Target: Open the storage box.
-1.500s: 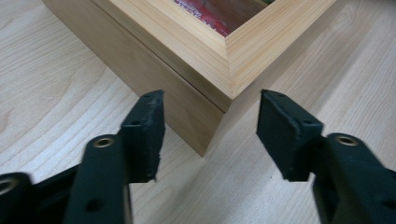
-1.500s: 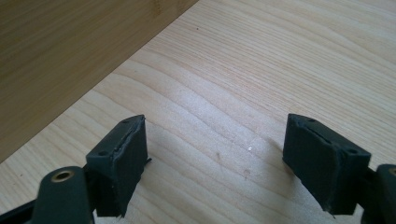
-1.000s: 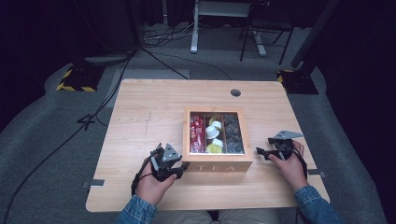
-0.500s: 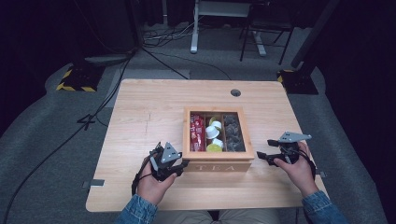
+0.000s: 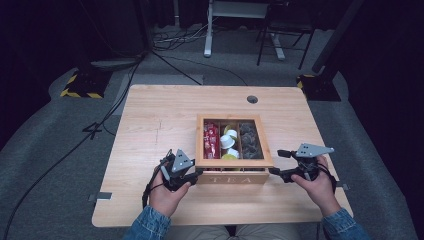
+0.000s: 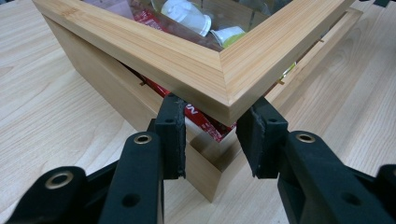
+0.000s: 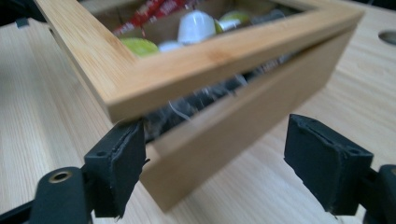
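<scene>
Because each hand has brought its tongs to a front corner of the wooden tea box (image 5: 234,176), the lid (image 5: 233,162) is being raised evenly from both sides rather than twisted from one. The box stands a little toward the person's side of the middle of the desk (image 5: 160,120), its "TEA" front facing the person.

In the left gripper view the left tongs (image 6: 215,140) are spread, and the near corner of the glass-paned lid frame (image 6: 205,88) sits above the gap, one jaw tucked under the frame's lower edge. The lid is already parted from the base (image 6: 116,100) there, and a red packet (image 6: 201,119) shows through the slit. In the right gripper view the right tongs (image 7: 233,158) are wide apart too: the left-hand jaw is pushed up under the lid's corner (image 7: 135,100) and looks to be propping it, while the other jaw hangs free beside the box wall (image 7: 243,126). Neither pair clamps anything; both seem to work as levers.

Inside, white capsules (image 5: 228,141) and yellow-green ones fill the middle compartment, with dark packets (image 5: 248,142) to the right.

As for room, the lid hinges presumably at the far side, and the desk behind the box is bare up to the cable hole (image 5: 252,99), so it should swing back unhindered. Bare desk also lies on both sides. The likely risk is a jaw slipping off the narrow frame edge and letting the lid drop.
</scene>
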`<act>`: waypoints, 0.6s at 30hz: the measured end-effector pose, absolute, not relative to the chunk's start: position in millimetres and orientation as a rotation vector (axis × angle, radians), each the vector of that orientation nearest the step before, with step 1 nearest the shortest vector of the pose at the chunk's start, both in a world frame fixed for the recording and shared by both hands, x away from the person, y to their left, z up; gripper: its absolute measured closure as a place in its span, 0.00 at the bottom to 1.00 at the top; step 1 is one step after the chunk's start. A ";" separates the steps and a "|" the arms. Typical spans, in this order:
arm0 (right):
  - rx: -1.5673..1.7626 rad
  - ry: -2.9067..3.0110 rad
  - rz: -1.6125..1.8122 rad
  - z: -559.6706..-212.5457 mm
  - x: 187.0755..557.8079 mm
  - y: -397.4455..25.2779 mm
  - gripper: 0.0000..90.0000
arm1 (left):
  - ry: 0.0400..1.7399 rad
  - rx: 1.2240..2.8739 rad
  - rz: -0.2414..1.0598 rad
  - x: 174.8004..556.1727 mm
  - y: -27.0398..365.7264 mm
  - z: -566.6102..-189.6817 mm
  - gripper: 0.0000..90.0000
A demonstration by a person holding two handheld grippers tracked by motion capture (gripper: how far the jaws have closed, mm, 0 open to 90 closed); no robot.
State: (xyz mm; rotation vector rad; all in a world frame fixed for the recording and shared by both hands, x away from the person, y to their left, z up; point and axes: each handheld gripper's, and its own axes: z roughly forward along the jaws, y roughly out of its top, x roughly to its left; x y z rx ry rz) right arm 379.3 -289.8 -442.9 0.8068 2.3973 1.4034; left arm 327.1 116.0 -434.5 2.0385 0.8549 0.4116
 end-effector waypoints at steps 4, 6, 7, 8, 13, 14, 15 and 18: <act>0.763 2.373 1.422 -445.2 379.2 -281.7 0.21 | 0.854 2.037 0.420 329.6 114.2 -435.5 0.66; 0.752 2.366 1.424 -446.0 378.8 -280.1 0.21 | 0.852 2.045 0.429 330.8 112.5 -436.4 0.66; 0.747 2.360 1.427 -446.0 378.5 -279.7 0.21 | 0.858 2.036 0.435 331.7 111.1 -437.0 0.65; 0.741 2.351 1.425 -445.6 378.1 -279.5 0.21 | 0.858 2.036 0.435 331.7 111.1 -437.0 0.65; 0.727 2.303 1.428 -442.4 375.0 -279.7 0.21 | 0.864 1.995 0.451 334.0 110.3 -436.8 0.58; 0.717 2.295 1.421 -441.4 374.3 -279.4 0.22 | 0.868 1.992 0.461 334.2 110.5 -436.6 0.58; 0.684 2.290 1.403 -438.6 373.1 -278.8 0.25 | 0.881 1.978 0.466 334.4 110.9 -436.6 0.54; 0.655 2.276 1.401 -434.3 371.9 -278.5 0.27 | 0.900 1.972 0.474 335.0 113.6 -436.4 0.49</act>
